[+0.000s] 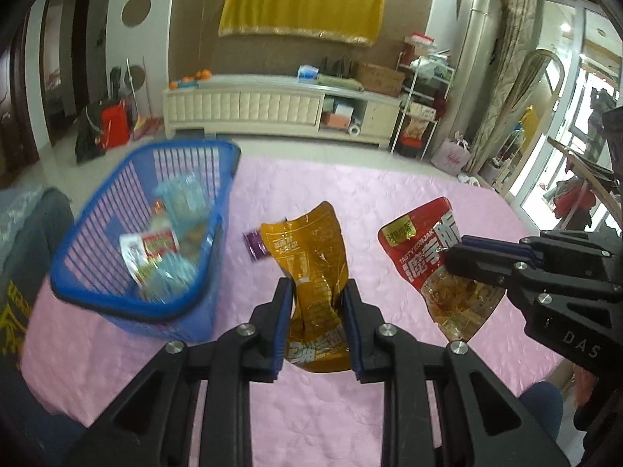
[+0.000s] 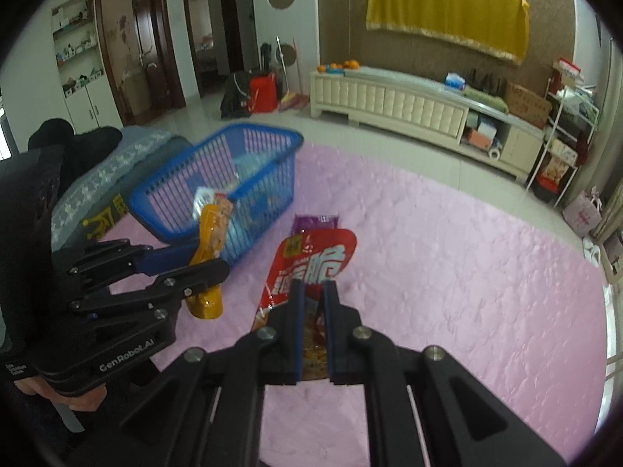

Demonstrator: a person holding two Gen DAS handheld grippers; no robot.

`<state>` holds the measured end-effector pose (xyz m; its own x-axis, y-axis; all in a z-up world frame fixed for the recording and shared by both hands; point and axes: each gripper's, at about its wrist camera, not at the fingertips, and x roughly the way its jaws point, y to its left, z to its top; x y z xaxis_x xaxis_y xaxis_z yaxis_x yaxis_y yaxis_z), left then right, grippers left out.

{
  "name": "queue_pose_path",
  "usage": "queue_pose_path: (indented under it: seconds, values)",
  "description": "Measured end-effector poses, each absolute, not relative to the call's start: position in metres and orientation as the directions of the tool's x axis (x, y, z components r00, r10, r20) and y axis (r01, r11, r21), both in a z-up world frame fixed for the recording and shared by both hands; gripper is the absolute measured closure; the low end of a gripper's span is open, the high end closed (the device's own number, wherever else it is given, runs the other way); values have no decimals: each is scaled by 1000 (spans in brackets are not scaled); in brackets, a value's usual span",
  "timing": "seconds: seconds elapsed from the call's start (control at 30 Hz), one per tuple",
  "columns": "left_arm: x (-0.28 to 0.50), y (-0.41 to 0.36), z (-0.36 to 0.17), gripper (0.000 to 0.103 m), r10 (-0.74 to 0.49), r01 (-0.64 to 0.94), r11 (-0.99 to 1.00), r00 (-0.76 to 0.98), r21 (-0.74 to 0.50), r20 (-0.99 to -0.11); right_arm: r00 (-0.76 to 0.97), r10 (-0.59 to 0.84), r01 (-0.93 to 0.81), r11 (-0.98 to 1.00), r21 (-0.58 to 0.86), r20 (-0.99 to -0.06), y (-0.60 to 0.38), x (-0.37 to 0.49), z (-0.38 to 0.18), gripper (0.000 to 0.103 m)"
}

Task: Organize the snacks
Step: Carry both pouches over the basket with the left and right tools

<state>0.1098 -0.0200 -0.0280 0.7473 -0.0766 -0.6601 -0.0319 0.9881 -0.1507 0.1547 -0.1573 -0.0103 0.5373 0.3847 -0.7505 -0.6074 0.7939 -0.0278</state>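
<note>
My left gripper (image 1: 317, 286) is shut on a yellow snack pouch (image 1: 311, 257), held up above the pink tablecloth (image 1: 389, 194). My right gripper (image 2: 313, 286) is shut on a red snack pouch (image 2: 315, 260), also lifted off the cloth. Each gripper shows in the other's view: the right gripper (image 1: 453, 251) pinches the red pouch (image 1: 424, 249) at the right, the left gripper (image 2: 212, 258) grips the yellow pouch (image 2: 210, 233) at the left. A blue basket (image 1: 97, 245) with several snack packets stands to the left. A small purple packet (image 1: 255, 247) lies on the cloth beside it.
The pink-covered table ends at a tiled floor with a long cream cabinet (image 1: 272, 105) behind. A grey cushioned seat (image 2: 101, 179) sits left of the basket (image 2: 268, 144). A person's hand (image 2: 58, 393) holds the left gripper. The purple packet (image 2: 315, 222) lies just beyond the red pouch.
</note>
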Motion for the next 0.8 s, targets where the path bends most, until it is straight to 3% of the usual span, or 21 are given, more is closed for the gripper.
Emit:
queue_pose_path:
  seconds: [0.4,0.8]
  values:
    - [100,45,19,79,-50,-27,993,788,-116,-613,560,448,-640,768,-21,-697,-101,150,24,91]
    - [122,127,29,79,-5,-68,994,774,-90,-634,529,487,-686,727,-13,-695,-35,178,27,91]
